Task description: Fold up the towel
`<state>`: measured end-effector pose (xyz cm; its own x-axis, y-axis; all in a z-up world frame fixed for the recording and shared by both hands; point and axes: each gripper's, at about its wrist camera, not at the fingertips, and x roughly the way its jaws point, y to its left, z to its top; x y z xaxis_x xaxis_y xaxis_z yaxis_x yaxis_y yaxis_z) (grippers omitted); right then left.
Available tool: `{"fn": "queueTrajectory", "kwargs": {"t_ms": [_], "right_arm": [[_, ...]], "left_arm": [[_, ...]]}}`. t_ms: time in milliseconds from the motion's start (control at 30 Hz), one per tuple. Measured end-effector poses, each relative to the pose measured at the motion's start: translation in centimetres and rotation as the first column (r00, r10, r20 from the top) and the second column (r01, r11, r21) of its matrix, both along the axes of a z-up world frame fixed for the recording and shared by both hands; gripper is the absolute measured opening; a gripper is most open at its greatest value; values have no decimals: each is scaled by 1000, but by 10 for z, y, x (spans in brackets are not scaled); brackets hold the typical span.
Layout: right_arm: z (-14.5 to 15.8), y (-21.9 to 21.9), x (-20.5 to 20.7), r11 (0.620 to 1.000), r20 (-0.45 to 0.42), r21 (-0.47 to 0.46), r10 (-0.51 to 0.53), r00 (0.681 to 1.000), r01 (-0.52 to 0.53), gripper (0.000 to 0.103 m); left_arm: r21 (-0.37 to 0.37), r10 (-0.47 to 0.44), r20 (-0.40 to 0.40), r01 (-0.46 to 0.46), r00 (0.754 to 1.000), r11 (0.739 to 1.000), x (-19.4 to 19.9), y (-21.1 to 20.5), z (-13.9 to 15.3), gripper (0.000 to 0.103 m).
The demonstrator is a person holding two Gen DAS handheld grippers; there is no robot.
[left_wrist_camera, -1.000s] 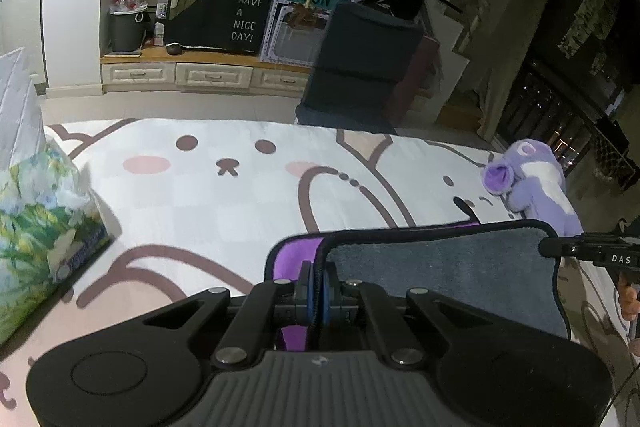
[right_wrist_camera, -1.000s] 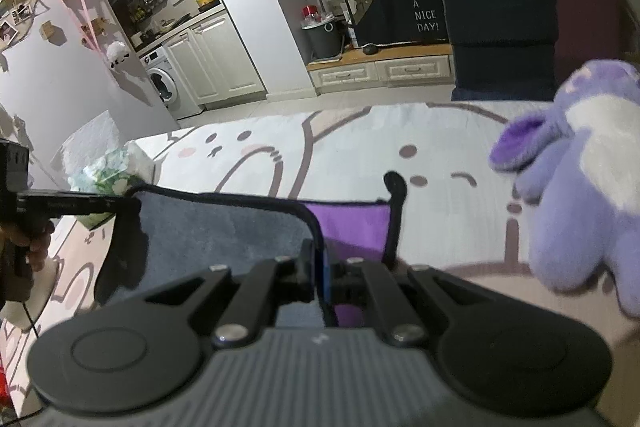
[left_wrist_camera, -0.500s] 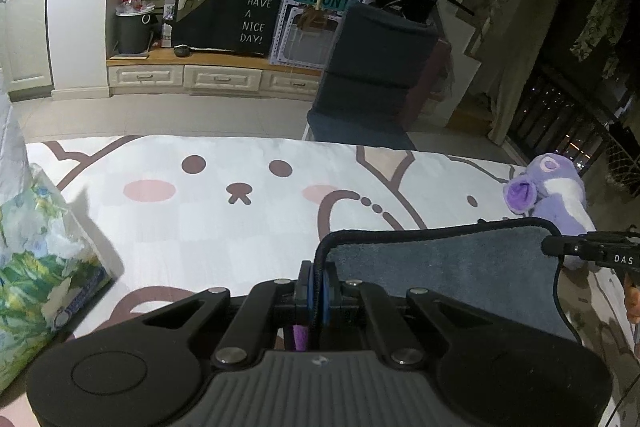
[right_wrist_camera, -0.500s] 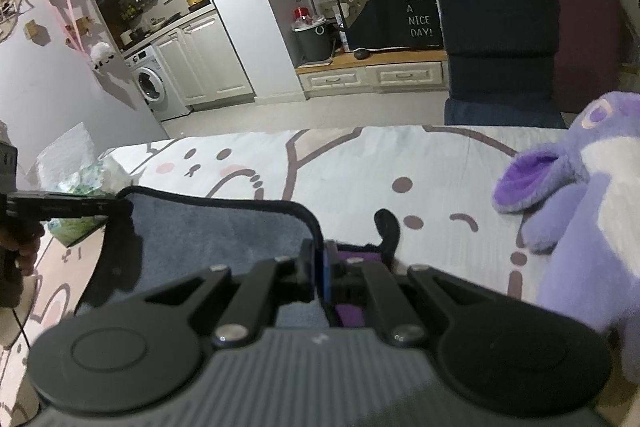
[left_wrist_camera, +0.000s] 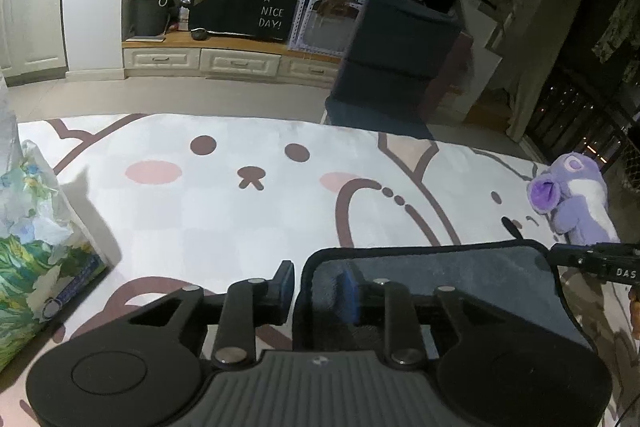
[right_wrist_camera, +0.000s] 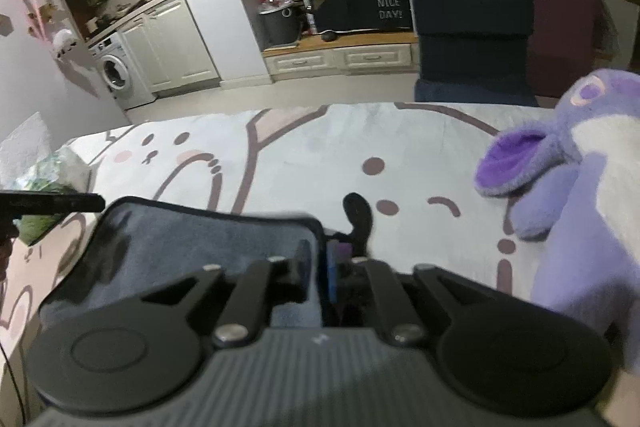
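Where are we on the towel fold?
Done, by the look of it: the first fold. The towel lies grey side up with only a sliver of purple showing at its right edge.
In hand: the left tongs are open, one finger on each side of the towel's left edge. The right tongs are slightly parted at the right edge.
Left: probably another fold.

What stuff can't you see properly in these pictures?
- Towel: its near part is hidden behind the left gripper in the left view.
- Right gripper: right view is blurred, so its hold on the towel is unclear.
- Tissue pack: cut off by the left edge.
- Plush toy: cut off by the right edge.
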<state>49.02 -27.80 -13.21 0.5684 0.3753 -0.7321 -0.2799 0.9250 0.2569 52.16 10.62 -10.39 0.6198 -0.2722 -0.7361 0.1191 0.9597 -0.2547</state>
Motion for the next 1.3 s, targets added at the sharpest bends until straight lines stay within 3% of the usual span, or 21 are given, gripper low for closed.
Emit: {"fn": "queueTrajectory", "kwargs": {"t_ms": [133,367,500,567,700,1300], "right_arm": [[0,-3,0,1000,-7,7,-21,1000,21,58],[3,-6,-4,999,-24,18,-46,999,47,86],[6,-10,-10,997,-16,30,-65,998,65,101],[7,-10,-12,998,-14,23,-64,998,65,103],[11,-8,-17,998,10,-13,-61,998,61,103],[38,-5,-44,997,46,0,-83,995,83,103]], "left_arm": [[14,9,-8,-9,1000,1000,-3,2,2,50],[23,22,-15,-21,1000,1000,-11,5,6,84],[34,28,-12,-28,1000,999,-14,2,9,98],[38,34,-8,-34,999,999,-16,1,10,103],[44,42,-8,-42,999,998,-18,-1,14,103],[44,39,47,-41,998,998,-50,-15,44,103]]}}
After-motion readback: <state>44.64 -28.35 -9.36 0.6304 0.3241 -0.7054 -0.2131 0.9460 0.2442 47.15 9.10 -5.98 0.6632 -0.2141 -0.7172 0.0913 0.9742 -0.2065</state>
